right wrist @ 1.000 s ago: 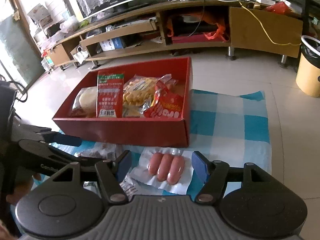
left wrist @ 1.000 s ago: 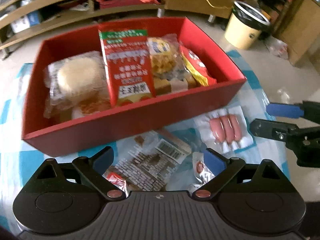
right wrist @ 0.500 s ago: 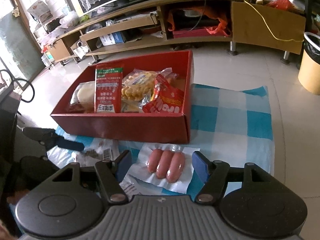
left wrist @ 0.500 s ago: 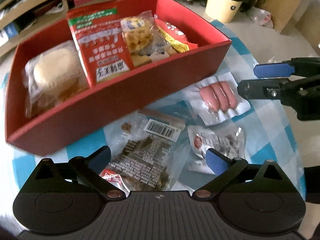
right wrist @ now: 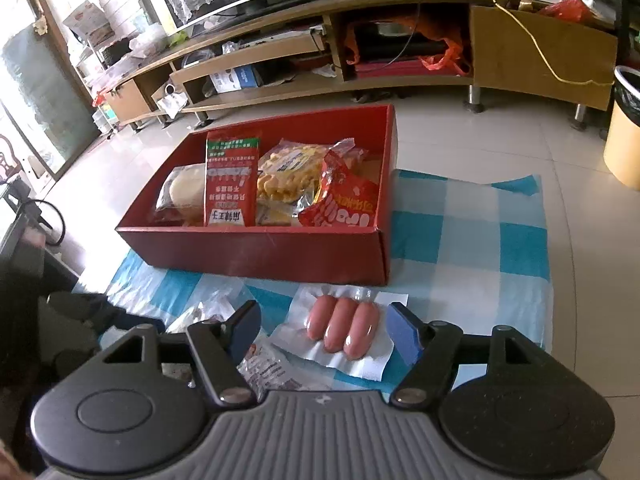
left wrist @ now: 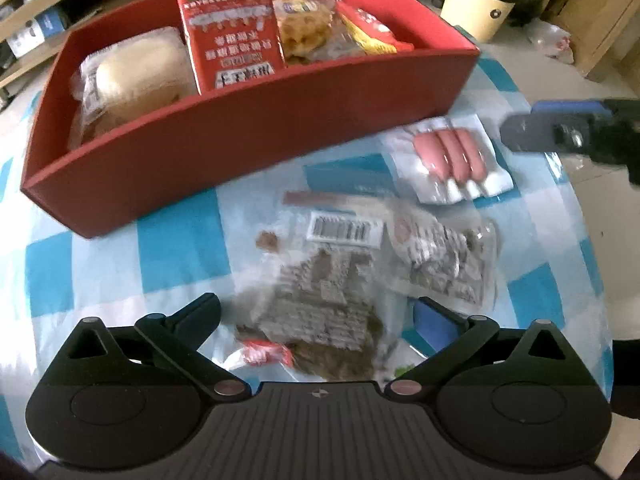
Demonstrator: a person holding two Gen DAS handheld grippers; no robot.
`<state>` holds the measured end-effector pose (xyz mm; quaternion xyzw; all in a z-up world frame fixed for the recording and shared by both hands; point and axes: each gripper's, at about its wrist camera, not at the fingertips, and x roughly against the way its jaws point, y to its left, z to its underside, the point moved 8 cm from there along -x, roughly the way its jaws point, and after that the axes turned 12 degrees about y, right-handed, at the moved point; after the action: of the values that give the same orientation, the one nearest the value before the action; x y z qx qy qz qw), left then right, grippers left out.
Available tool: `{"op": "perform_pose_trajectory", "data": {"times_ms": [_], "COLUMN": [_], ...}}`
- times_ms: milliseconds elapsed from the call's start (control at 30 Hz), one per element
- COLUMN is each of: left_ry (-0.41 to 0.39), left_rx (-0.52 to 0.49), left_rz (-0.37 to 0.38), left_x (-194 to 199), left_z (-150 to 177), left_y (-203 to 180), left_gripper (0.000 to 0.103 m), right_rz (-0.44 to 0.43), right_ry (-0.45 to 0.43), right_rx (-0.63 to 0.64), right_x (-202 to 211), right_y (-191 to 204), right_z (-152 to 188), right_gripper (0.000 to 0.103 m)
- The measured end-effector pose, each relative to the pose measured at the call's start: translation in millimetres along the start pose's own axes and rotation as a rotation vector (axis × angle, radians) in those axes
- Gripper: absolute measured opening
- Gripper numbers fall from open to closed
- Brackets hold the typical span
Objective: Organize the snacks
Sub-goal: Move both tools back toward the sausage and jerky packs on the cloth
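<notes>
Snacks fill a red box [right wrist: 256,246] that stands on a blue-and-white checked cloth [right wrist: 472,240]: a pale round bun in clear wrap [left wrist: 132,76] at its left end, an upright red packet with a green top band [left wrist: 230,36] next to it, a bag of yellow biscuits [right wrist: 288,172] further right, and a red and yellow bag [right wrist: 344,204] leaning at the right end

Three items lie on the cloth in front of the box. A sealed pack of three pink sausages [right wrist: 342,330] sits just before the box's right corner. To its left are two clear packets with dark contents: a larger one with a barcode label [left wrist: 320,296] and a smaller one [left wrist: 444,260], their edges touching or overlapping; the left wrist view is too blurred to tell which

The left tool [left wrist: 316,316] hangs over the larger clear packet with its jaws opening, spread wide to either side of it, pads not pressing on it. The right tool [right wrist: 324,330] is over the sausage pack, its jaws also opening, blue pads [right wrist: 402,334] standing apart from the pack on both sides and gripping nothing

A cream waste bin [left wrist: 476,4] stands on the tiled floor beyond the cloth, and a long low wooden TV unit [right wrist: 400,36] runs along the far wall
</notes>
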<state>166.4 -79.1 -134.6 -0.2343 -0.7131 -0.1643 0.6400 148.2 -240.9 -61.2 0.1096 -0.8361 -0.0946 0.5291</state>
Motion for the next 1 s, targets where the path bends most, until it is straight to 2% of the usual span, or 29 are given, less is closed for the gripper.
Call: {"op": "perform_pose_trajectory", "data": {"times_ms": [67,133,233,433,500,600,700,733,800,900,1000], "left_ry": [-0.002,-0.004,-0.013,-0.016,-0.043,-0.076,-0.064,-0.058,-0.038,-0.014,0.0], "left_rx": [0.006,-0.009,-0.042,0.048,0.06,0.086,0.102,0.094,0.092,0.126,0.106], "left_rz": [0.0,-0.032,-0.096,-0.057,-0.053,-0.035,-0.021,-0.03,-0.041,0.01,0.009], "left_x": [-1,-2,-1,7,16,31,29,27,19,13,6], "left_z": [-2,-1,2,11,17,25,30,31,32,31,26], "left_y": [1,-2,-8,-6,-8,-12,-11,-12,-11,-3,-1], "left_gripper": [0.103,0.102,0.093,0.086,0.075,0.068,0.07,0.074,0.089,0.098,0.103], "right_rz": [0.006,0.009,0.01,0.005,0.0,-0.009,-0.007,-0.004,0.0,0.0,0.0], "right_ry": [0.004,0.006,0.007,0.014,0.013,0.016,0.039,0.047,0.063,0.07,0.074], "right_rx": [0.001,0.0,0.008,0.034,0.037,0.05,0.069,0.073,0.08,0.089,0.091], "right_x": [-1,-3,-4,-6,-5,-3,-8,-10,-14,-17,-18], "right_y": [-1,-1,2,8,10,13,16,17,18,20,20], "right_z": [0,-1,-2,0,0,2,6,8,11,12,12], "right_gripper": [0.068,0.068,0.068,0.068,0.068,0.068,0.068,0.068,0.068,0.068,0.068]}}
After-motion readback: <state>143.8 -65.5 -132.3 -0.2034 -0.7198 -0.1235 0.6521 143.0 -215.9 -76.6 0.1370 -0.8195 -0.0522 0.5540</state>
